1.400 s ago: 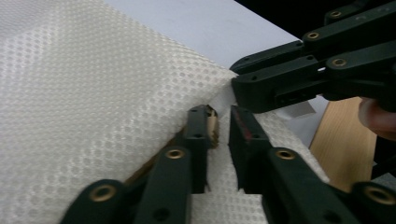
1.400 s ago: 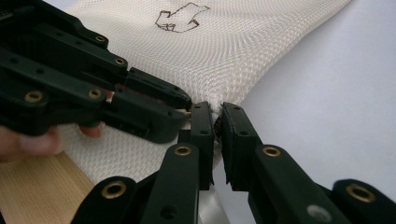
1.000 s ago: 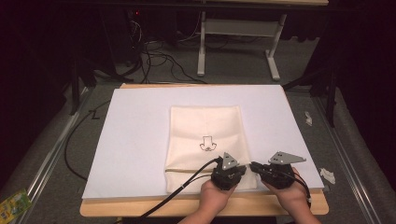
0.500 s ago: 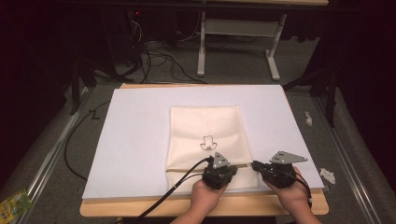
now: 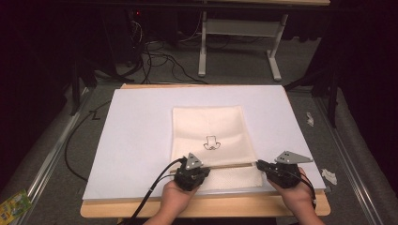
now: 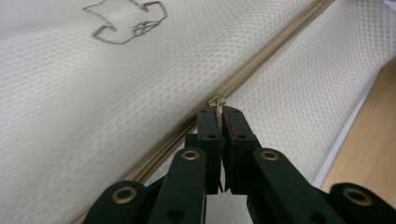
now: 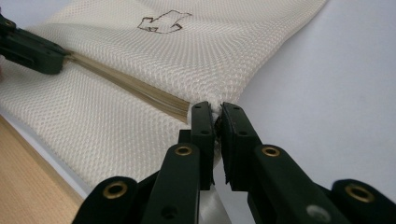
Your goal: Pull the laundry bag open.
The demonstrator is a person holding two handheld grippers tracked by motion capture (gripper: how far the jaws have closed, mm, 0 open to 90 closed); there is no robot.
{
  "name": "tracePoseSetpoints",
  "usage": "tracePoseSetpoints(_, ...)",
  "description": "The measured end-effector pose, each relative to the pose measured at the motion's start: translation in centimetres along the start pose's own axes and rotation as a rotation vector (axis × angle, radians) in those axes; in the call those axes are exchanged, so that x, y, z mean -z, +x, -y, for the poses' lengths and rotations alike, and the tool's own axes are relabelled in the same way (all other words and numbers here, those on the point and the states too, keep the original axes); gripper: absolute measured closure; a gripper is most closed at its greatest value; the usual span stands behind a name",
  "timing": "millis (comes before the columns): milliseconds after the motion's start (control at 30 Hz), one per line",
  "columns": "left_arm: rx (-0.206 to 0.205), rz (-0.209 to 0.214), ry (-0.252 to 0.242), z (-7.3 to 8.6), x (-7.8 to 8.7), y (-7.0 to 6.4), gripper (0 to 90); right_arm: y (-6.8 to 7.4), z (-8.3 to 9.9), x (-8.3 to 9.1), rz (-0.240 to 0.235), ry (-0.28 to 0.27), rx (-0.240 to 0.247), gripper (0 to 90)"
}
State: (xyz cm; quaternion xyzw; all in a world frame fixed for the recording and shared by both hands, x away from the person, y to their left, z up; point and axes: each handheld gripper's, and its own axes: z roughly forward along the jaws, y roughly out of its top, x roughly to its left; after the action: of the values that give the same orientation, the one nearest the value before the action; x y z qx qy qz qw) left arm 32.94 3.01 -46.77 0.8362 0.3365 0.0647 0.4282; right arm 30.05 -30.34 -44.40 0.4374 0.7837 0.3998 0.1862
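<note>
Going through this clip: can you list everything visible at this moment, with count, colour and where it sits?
mesh bag: one, cream, flat at the centre of the white sheet
zipper: one, tan, runs across the bag's near part
zipper pull: one, metal, between the left gripper's jaws
white sheet: one, covers the table
table: one, light wood
packet: one, green and yellow, on the floor at left
left gripper: black, closed on the pull
right gripper: black, pinching the bag's edge at the zipper's end

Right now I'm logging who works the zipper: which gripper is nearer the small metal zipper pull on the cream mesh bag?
Left. The left gripper is shut on the zipper pull; the right gripper pinches the cream mesh bag at its edge, at the zipper's far end.
</note>
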Motion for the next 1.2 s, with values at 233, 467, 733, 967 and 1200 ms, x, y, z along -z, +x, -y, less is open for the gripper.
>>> tracePoseSetpoints(233, -0.022, 0.007, 0.027, 0.5, 2.1, 1.1, 87.2, 1.2, -0.2, -0.6, -0.029, 0.012, 0.029, 85.4)
tracePoseSetpoints(467, 0.107, 0.072, 0.016, 1.2, 1.9, 2.7, 87.5, 1.9, -0.4, -0.6, 0.007, 0.015, 0.039, 86.1)
tracePoseSetpoints(733, 0.161, -0.057, 0.028, 2.5, 5.6, 6.7, 87.4, -0.7, 0.4, 0.2, 0.057, 0.017, -0.041, 85.9)
tracePoseSetpoints(967, 0.130, -0.094, 0.061, 4.8, 6.8, 7.5, 87.0, -0.8, 0.8, -0.7, 0.024, 0.047, -0.030, 84.3)
tracePoseSetpoints(1200, 0.119, -0.115, -0.049, 4.6, 7.8, 7.9, 57.3, -1.2, 1.3, -0.6, 0.023, 0.007, -0.033, 60.8)
